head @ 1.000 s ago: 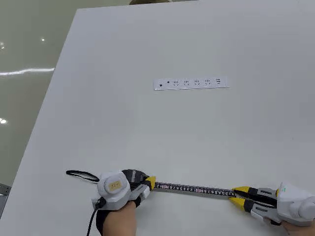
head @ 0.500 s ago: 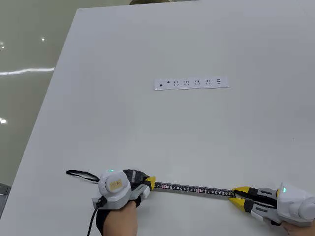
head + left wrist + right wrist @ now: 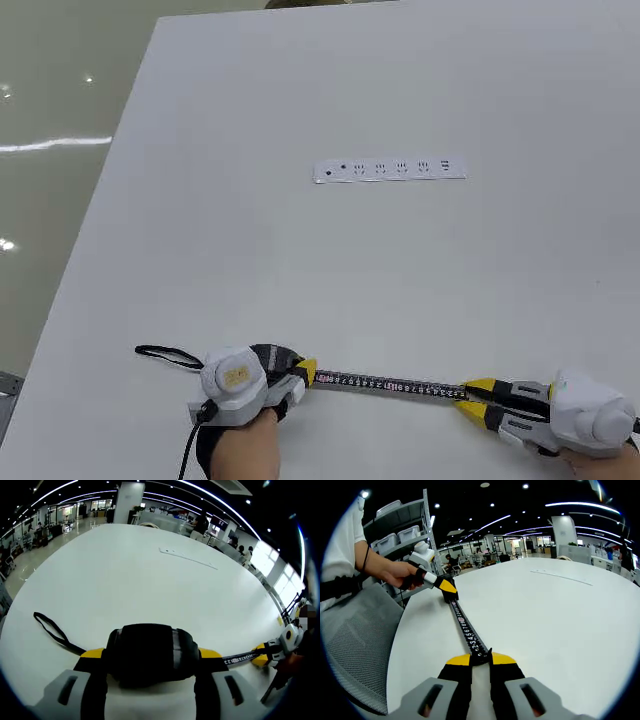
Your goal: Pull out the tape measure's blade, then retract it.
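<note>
A: What had changed since a second before?

B: The right gripper (image 3: 470, 395) had crept left along the table (image 3: 300, 260), toward the other one. The stretch of blade (image 3: 390, 384) showing between them was a little shorter. The left gripper (image 3: 297, 374) and the tape measure case (image 3: 275, 362) had not shifted.

A: Take it left to right.

B: Far left, a black wrist strap (image 3: 165, 354) lay in a loop on the table, trailing from the case. The left gripper held that case near the front edge of the table. Its jaws were spread wide, one yellow tip on each side of the black body and pressed against it. In the left gripper view the case sat squarely between them.

A: And the blade?

B: It was out of the case and ran rightward in a straight line, dark with pale numerals. I could not tell whether it lay on the table or just above it.

A: Its right end?

B: Pinched by the right gripper. The jaws were all but closed, with only the blade's end between the yellow tips. In the right gripper view the strip ran away from there to the case.

A: Anything else on the table?

B: A white power strip (image 3: 390, 170) lay well apart from the work, further back near the middle, roughly parallel with the blade.
</note>
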Available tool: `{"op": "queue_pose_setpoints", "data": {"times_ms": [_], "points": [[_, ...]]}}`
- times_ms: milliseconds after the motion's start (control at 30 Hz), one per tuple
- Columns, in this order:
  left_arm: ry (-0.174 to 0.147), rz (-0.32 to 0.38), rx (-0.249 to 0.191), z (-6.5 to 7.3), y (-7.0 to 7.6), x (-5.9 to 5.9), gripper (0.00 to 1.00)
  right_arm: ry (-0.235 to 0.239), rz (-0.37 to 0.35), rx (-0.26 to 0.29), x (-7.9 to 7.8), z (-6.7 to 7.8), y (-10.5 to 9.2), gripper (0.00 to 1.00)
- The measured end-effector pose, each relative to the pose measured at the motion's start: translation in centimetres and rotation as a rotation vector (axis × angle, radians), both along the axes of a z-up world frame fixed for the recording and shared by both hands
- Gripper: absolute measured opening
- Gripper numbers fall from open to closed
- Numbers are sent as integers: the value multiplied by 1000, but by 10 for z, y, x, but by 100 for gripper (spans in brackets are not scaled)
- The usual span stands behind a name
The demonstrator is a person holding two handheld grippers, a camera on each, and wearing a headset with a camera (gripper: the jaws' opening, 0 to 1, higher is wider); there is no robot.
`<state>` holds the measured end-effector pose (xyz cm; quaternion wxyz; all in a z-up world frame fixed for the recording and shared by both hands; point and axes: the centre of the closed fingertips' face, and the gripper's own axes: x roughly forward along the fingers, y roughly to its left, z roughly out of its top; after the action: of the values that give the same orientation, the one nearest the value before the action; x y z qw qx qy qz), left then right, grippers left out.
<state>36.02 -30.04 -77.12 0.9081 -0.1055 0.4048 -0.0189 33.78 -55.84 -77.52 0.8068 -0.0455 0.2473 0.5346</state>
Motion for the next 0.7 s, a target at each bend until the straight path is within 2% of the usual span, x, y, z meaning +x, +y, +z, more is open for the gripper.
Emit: {"op": "queue_pose_setpoints", "data": {"times_ms": [700], "points": [[11, -1, -2, -1, 0, 0, 69, 1, 28, 14, 1, 0, 17, 11]]}}
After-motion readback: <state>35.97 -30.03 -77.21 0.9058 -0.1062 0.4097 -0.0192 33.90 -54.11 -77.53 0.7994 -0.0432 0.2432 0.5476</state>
